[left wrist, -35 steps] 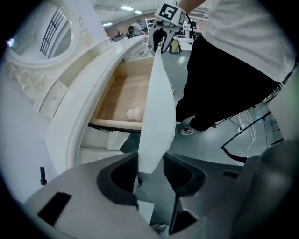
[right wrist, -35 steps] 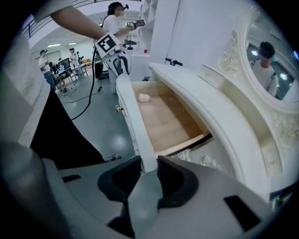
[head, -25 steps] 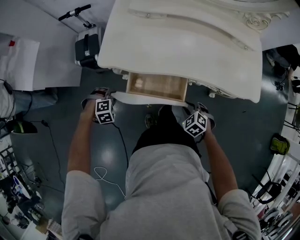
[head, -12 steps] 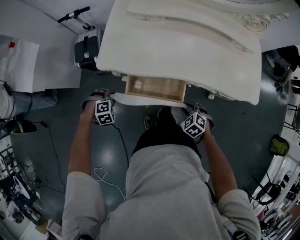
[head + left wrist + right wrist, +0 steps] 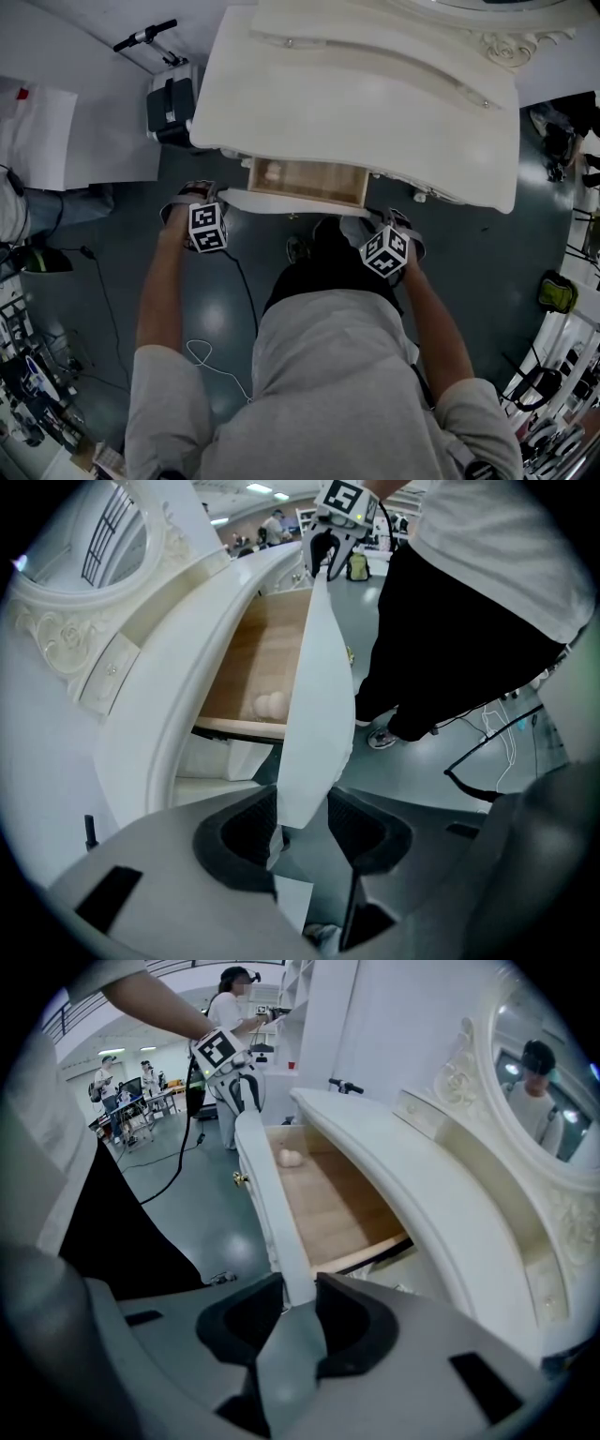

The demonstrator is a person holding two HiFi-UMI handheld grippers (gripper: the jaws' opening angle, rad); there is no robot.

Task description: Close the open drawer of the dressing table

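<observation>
The cream dressing table (image 5: pixel 356 94) has its wooden drawer (image 5: pixel 305 181) pulled partly out. A small pale round object (image 5: pixel 270 705) lies inside the drawer. My left gripper (image 5: pixel 204 202) is shut on the left end of the white drawer front (image 5: pixel 281 201), and in the left gripper view the panel (image 5: pixel 314 714) runs between the pads (image 5: pixel 258 827). My right gripper (image 5: pixel 380 223) is shut on the right end, where the drawer front (image 5: pixel 272 1213) is pinched between its jaws. Each gripper shows far off in the other's view.
A black case (image 5: pixel 169 103) stands on the floor left of the table. A white cable (image 5: pixel 202 354) loops on the dark floor by my feet. The table's oval mirror (image 5: pixel 539 1082) rises at its back. A small gold knob (image 5: pixel 241 1178) sticks out of the drawer front.
Less of the drawer's wooden inside shows now: the drawer front has slid a little toward the table. Both grippers keep their hold on it.
</observation>
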